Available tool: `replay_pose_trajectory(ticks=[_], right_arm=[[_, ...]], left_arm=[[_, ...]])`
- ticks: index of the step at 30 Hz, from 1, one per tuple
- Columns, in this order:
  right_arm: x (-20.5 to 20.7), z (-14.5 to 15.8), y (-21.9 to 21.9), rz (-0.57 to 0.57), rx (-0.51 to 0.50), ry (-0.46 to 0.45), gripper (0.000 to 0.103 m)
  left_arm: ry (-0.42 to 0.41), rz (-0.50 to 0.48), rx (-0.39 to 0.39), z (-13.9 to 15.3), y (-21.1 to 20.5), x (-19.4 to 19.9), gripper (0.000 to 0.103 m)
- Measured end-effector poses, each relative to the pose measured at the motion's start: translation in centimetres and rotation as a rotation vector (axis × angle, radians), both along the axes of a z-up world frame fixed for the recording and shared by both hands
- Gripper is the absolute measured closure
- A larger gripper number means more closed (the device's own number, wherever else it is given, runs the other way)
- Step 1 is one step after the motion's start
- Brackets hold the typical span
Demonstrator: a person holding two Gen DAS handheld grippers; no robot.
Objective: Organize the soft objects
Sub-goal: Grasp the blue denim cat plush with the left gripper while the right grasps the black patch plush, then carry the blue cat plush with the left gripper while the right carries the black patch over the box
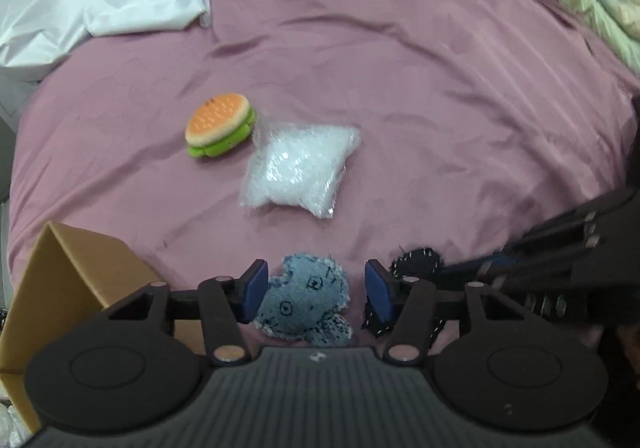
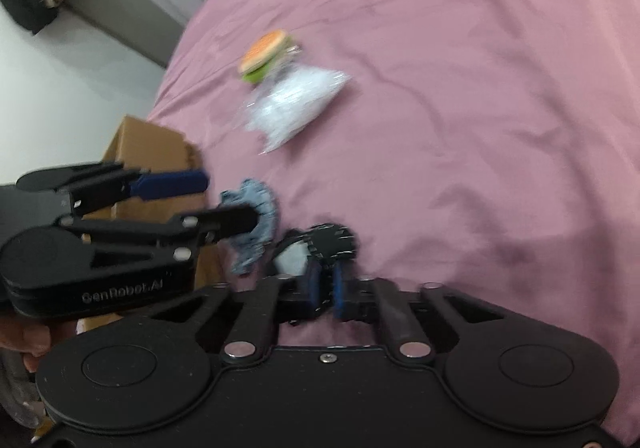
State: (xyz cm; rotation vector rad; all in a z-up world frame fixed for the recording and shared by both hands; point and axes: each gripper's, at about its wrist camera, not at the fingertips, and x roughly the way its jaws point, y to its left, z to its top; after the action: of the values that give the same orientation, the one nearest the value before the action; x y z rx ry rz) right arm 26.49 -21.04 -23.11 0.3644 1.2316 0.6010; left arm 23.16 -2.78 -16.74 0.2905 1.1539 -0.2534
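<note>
The left gripper [image 1: 316,290] stood released around the blue toy [image 1: 306,302]; the right gripper [image 2: 325,288] was clenched on the black toy [image 2: 332,242]; closing squarely mid-body seemed wisest.

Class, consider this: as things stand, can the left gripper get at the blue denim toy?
Probably yes. The left gripper is open, its pads either side of the blue denim toy, with nothing between. The right gripper, shut on the black toy, sits beside it.
</note>
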Motion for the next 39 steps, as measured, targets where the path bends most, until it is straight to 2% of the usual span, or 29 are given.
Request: replay_pose_trajectory(ticks=[6, 9, 11, 13, 15, 20, 21, 22, 23, 28, 39], right_arm=[[0.3, -0.4, -1.2, -0.025, 0.056, 0.045, 0.103], [0.6, -0.6, -1.0, -0.039, 0.076, 0.072, 0.098], [0.7, -0.6, -1.2, -0.044, 0.109, 0.098, 0.083], [0.6, -0.5, -1.0, -0.042, 0.146, 0.112, 0.06], [0.5, -0.1, -0.3, -0.029, 0.142, 0.103, 0.052], [1.2, -0.5, 0.7, -0.033, 0.135, 0.104, 0.053], [1.3, -0.5, 0.9, -0.03, 0.131, 0.1, 0.057], [1.3, -0.5, 1.1, -0.029, 0.121, 0.092, 0.07], [1.4, -0.6, 1.3, -0.024, 0.103, 0.087, 0.078], [1.1, -0.1, 0.9, -0.03, 0.108, 0.055, 0.09], [0.0, 2.4, 0.6, 0.005, 0.069, -0.067, 0.095]], left_arm=[[0.039, -0.018, 0.057, -1.2, -0.6, 0.7, 0.05], [0.069, -0.014, 0.09, -2.0, -0.6, 1.1, 0.05], [0.095, -0.005, 0.101, -2.7, -0.6, 1.4, 0.05], [0.11, 0.009, 0.109, -3.3, -0.4, 1.7, 0.06], [0.097, 0.012, 0.124, -3.3, -0.3, 1.8, 0.066], [0.073, 0.022, 0.091, -2.6, 0.4, 1.7, 0.078], [0.061, 0.018, 0.089, -2.4, 0.4, 1.6, 0.08], [0.051, 0.014, 0.084, -2.3, 0.4, 1.4, 0.081], [0.043, 0.014, 0.078, -2.1, 0.4, 1.4, 0.081], [0.0, 0.026, 0.043, -1.0, 0.8, 0.1, 0.082], [-0.093, 0.103, -0.039, 1.1, 2.8, -1.1, 0.088]])
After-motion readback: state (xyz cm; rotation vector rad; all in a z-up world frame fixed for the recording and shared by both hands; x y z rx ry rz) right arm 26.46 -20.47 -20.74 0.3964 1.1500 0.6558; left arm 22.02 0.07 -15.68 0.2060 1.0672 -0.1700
